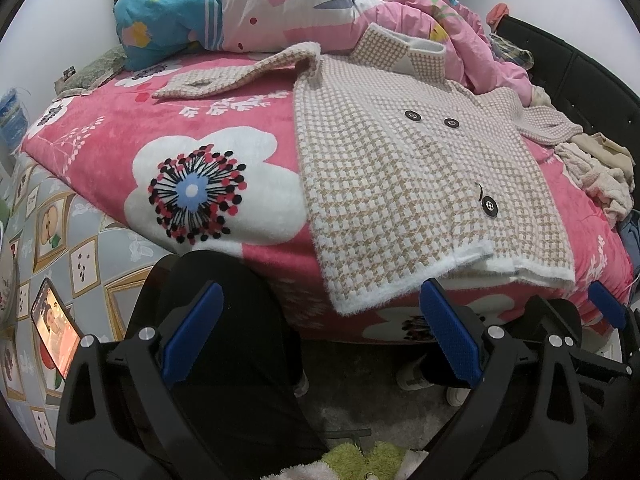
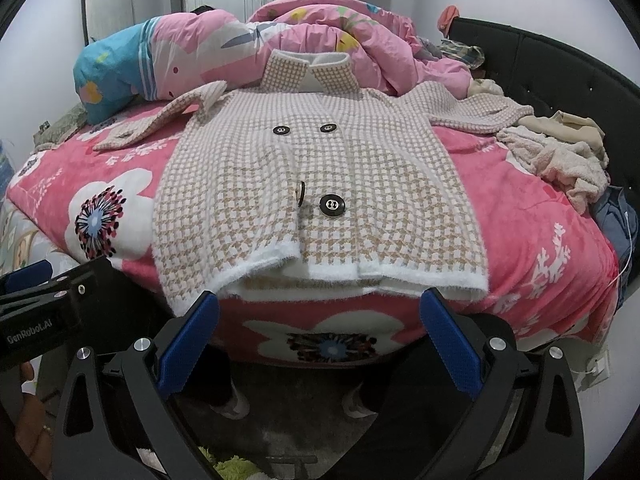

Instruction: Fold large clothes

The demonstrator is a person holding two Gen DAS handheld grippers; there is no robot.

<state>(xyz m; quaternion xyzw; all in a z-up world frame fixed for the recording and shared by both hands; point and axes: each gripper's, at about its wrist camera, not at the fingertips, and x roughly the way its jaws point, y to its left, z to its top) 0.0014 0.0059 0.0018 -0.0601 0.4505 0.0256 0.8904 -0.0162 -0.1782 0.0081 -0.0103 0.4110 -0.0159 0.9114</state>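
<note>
No fold made yet: checked coat [image 2: 316,184] lies flat, front up, sleeves spread, ahead of both tools. Left gripper [image 1: 320,336], right gripper [image 2: 320,340] spread wide, empty, short of hem. Sleeves, body remain.

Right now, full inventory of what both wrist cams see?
coat: 1, beige-and-white houndstooth, flat on the bed, sleeves spread, hem at the near edge
buttons: 4, black, coat front
blanket: 1, pink with white flowers, covers the bed
duvet: 1, pink and blue, bunched behind the collar
clothes pile: 1, cream and beige, right of the coat
headboard: 1, black, right side
phone: 1, screen lit, lower left
left gripper: 1, black with blue fingers, open, below the hem
right gripper: 1, same, open, below the hem
</note>
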